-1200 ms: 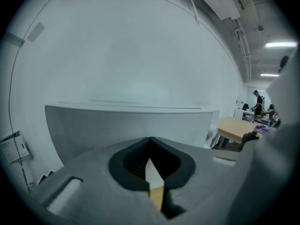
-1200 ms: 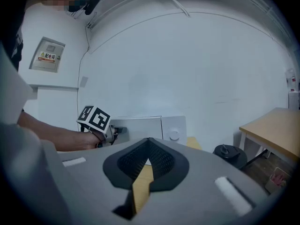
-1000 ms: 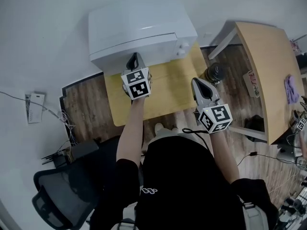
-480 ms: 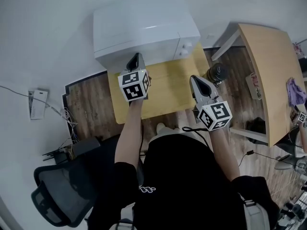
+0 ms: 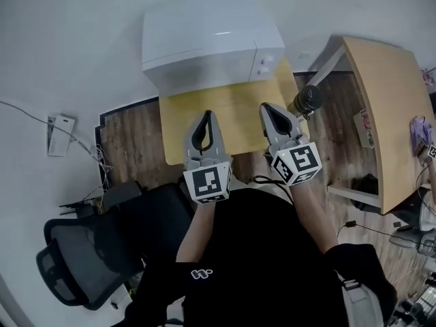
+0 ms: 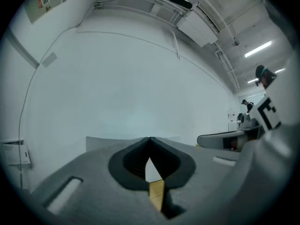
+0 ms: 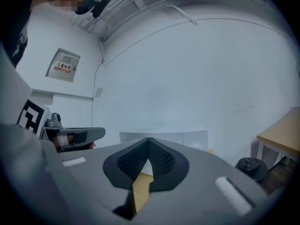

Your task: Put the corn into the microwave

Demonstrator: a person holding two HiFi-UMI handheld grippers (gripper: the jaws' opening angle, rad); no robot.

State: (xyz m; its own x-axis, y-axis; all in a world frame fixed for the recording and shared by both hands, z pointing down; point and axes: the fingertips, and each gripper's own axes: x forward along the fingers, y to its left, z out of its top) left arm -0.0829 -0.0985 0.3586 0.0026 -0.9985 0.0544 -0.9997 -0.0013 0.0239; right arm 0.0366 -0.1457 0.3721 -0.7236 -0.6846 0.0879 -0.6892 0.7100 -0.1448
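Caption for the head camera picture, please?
Left gripper and right gripper, both shut and empty, face a closed white microwave on a yellow table.

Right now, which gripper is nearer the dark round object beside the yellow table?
Right. The right gripper is left of the dark object; the left gripper is farther left.

The scene is taken by the head camera from high above and steeply downward, so that the left gripper [image 5: 206,114] and the right gripper [image 5: 267,107] are seen from behind and above, with the microwave [image 5: 204,39] ahead of their tips. Each gripper camera is mounted close behind its own jaws and aimed level along them, so that the lower frame is filled by the jaws. The microwave ahead of the tips and the yellow table [image 5: 238,111] beneath them are shared by all three views. Each gripper is caught at the edge of the other's view, on the side facing it.
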